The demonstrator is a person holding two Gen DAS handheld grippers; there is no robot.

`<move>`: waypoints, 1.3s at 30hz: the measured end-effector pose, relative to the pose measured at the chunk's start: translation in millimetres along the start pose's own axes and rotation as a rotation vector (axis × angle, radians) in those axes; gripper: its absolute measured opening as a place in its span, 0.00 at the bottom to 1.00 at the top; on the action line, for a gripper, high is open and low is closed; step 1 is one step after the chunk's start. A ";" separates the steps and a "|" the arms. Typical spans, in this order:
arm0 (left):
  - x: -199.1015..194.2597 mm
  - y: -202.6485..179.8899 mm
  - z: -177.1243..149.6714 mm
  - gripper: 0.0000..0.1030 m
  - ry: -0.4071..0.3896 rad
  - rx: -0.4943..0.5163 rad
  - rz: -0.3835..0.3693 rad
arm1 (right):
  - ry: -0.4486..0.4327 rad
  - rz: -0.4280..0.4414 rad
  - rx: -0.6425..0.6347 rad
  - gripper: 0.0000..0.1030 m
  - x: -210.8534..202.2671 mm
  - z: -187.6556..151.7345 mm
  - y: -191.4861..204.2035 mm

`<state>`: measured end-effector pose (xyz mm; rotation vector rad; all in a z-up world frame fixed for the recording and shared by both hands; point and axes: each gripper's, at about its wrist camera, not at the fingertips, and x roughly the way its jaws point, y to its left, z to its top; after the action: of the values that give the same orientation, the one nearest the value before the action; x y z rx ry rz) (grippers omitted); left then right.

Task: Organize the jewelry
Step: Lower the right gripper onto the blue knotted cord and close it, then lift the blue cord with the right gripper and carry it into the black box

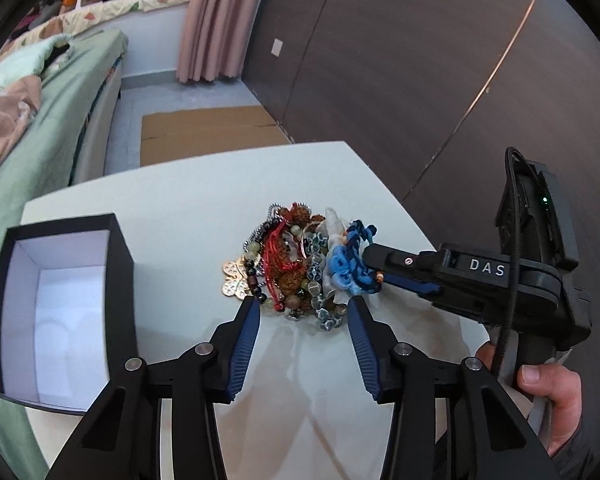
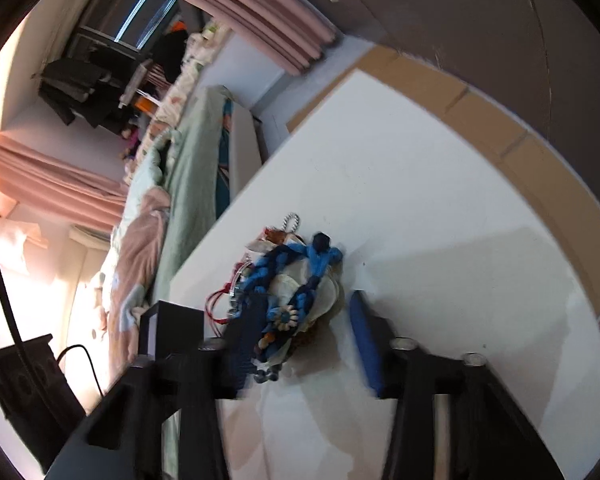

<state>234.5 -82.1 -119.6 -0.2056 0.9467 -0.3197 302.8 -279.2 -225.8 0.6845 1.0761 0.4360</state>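
Early days here: the box on the table sits empty, nothing sorted yet. The whole jewelry pile lies in the middle of the table. The left gripper hovers open at its near edge; the right gripper straddles the blue braided bracelet, jaws not visibly pinching it.

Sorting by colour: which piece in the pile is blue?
The braided blue cord bracelet at the pile's right edge, beside the right hand-held gripper; the others are red, brown, gold or glassy.
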 end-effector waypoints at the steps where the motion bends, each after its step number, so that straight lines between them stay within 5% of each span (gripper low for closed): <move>1: 2.2 -0.3 -0.1 0.45 0.006 -0.001 -0.002 | -0.001 0.004 0.007 0.23 0.0 0.0 -1.2; 5: 11.0 -4.1 -1.6 0.45 0.029 0.008 -0.016 | -0.020 0.030 0.007 0.07 -9.3 -2.9 -4.2; 20: 26.4 -16.5 -12.1 0.40 0.032 0.023 0.001 | -0.042 -0.061 -0.068 0.05 -47.4 -13.9 -9.7; 21: 25.6 -18.4 -10.2 0.38 0.026 0.030 -0.003 | -0.032 -0.060 -0.073 0.11 -46.9 -13.7 -8.8; 23: 27.5 -24.9 -4.6 0.38 0.021 0.056 -0.008 | -0.043 -0.078 -0.082 0.54 -50.4 -14.7 -9.1; 25: 32.1 -30.5 0.8 0.34 0.019 0.075 -0.009 | -0.077 -0.082 -0.091 0.69 -57.6 -14.4 -9.6; 29: 44.1 -37.1 6.0 0.23 0.039 0.094 -0.025 | -0.103 -0.126 -0.100 0.69 -66.6 -12.6 -10.7; 33: 49.4 -34.3 3.0 0.00 0.061 0.079 -0.037 | -0.088 -0.190 -0.120 0.69 -65.5 -12.5 -9.8; 39: 21.5 -29.7 0.9 0.00 0.003 0.064 -0.053 | -0.005 -0.275 -0.292 0.69 -42.6 -22.0 6.0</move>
<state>241.6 -117.5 -126.3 -0.1722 0.9339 -0.3991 264.8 -295.3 -200.5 0.2738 1.0577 0.3439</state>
